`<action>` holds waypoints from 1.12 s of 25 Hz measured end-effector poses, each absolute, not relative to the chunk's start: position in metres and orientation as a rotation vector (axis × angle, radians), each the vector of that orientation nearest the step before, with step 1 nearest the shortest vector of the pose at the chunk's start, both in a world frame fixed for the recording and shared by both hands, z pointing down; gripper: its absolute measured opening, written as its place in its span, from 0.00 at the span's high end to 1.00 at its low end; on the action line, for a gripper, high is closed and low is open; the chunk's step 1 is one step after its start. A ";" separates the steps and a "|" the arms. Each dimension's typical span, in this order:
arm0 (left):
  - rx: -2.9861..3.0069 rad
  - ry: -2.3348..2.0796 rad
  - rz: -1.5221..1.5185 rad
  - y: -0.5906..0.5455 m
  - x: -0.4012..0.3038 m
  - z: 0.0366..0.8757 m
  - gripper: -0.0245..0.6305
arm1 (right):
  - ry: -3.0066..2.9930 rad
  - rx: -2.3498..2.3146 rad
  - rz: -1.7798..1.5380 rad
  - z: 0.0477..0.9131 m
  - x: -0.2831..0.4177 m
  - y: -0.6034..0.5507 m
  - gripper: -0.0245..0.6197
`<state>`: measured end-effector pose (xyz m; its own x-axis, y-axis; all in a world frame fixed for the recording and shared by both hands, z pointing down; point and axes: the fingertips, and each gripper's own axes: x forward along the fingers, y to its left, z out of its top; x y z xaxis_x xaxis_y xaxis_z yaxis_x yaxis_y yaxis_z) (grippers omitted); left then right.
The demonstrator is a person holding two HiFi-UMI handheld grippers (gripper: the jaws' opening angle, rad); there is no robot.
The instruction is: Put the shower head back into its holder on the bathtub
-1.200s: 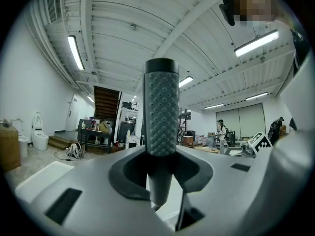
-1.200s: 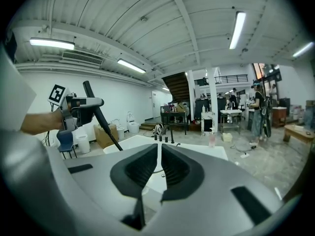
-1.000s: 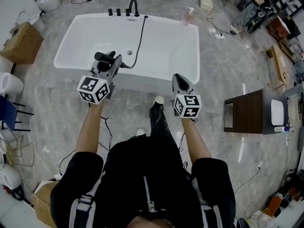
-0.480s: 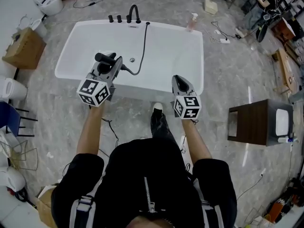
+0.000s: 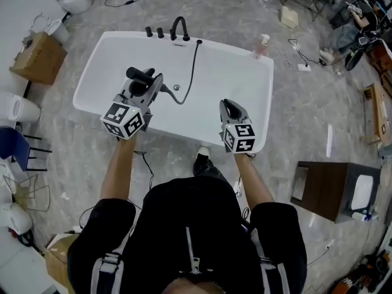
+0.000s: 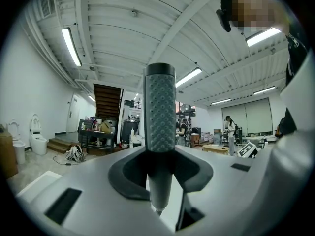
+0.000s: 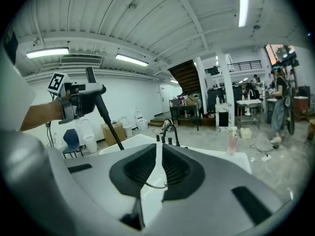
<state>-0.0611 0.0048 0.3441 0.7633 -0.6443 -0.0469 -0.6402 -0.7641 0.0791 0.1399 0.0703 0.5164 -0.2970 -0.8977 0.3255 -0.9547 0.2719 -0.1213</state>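
One bathtub (image 5: 92, 72) stood on the grey floor, and two grippers hung over its near side. The left gripper (image 5: 147, 81) was above the near left part of the basin, its tongs clamped on the handle of the single black shower head (image 5: 139, 74), which stuck up out of them, well short of the far rim. The right gripper (image 5: 229, 106) was over the near rim toward the right end, its tongs all but together with only a thin slit between them and nothing in it.

One black hose (image 5: 193, 66) ran from the far rim, just right of the one curved faucet spout (image 5: 179, 26), down across the basin to the shower head, passing beside the one drain (image 5: 176, 87). Two small knobs (image 5: 154, 32) showed left of the spout; a third could not be told apart from its base.

Right of the hose, the white basin lay wide to the right end wall. One pink bottle (image 5: 262, 46) stood at the far right corner. One cardboard box (image 5: 40, 57) stood near the left end, and one dark cabinet (image 5: 327, 188) well apart to the right. The person's shoe (image 5: 205, 164) was just beside the near edge.
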 end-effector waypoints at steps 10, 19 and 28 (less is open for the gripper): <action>2.830 -1.183 -0.088 -0.066 -0.052 0.341 0.77 | -2.421 1.578 0.418 0.528 0.148 -0.018 0.66; 2.844 -1.153 -0.090 -0.101 -0.055 0.332 0.77 | -2.354 1.615 0.377 0.536 0.151 -0.043 0.39; 2.820 -1.096 -0.153 -0.123 -0.055 0.316 0.77 | -2.339 1.391 0.450 0.590 0.106 -0.058 0.39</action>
